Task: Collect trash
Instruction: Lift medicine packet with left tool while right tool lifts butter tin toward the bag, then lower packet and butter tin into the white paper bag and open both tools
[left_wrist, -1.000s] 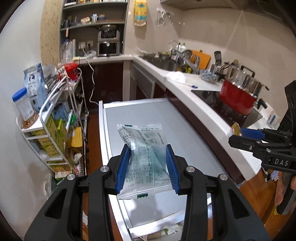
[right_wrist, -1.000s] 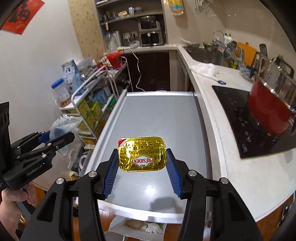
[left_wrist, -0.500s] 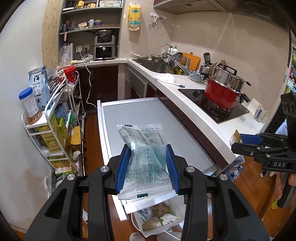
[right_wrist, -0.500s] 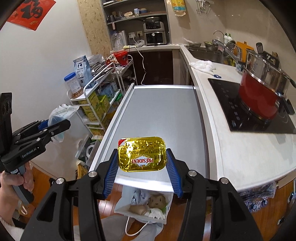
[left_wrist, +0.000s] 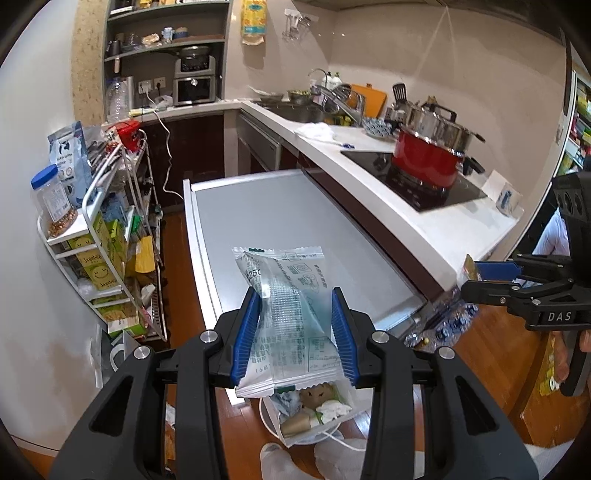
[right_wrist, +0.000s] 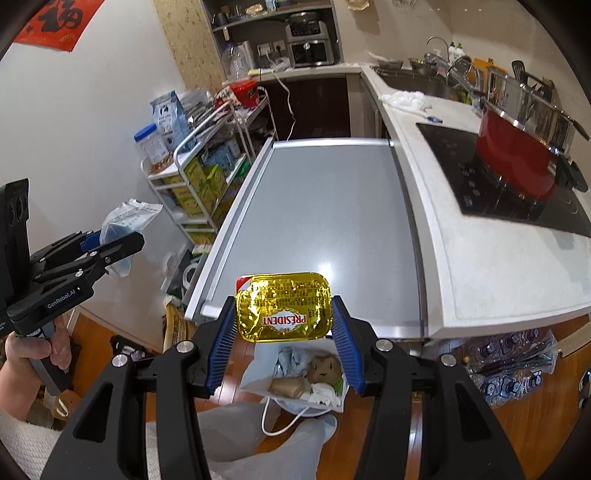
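Now I hold the left gripper (left_wrist: 295, 332) with jaws clenched on the clear printed plastic wrapper (left_wrist: 291, 317) and the right gripper (right_wrist: 282, 341) on the gold foil butter tub (right_wrist: 283, 307), both above the white trash bag (right_wrist: 295, 376) on the floor, ready for dropping.

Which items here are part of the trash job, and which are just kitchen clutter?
Job:
- clear printed plastic wrapper, held in the left gripper
- gold foil PRÉSIDENT butter packet, held in the right gripper
- white trash bag on the floor, already holding scraps

Clutter:
- red pot with steel lid
- white wire rack of green boxes
- blue-lidded jar
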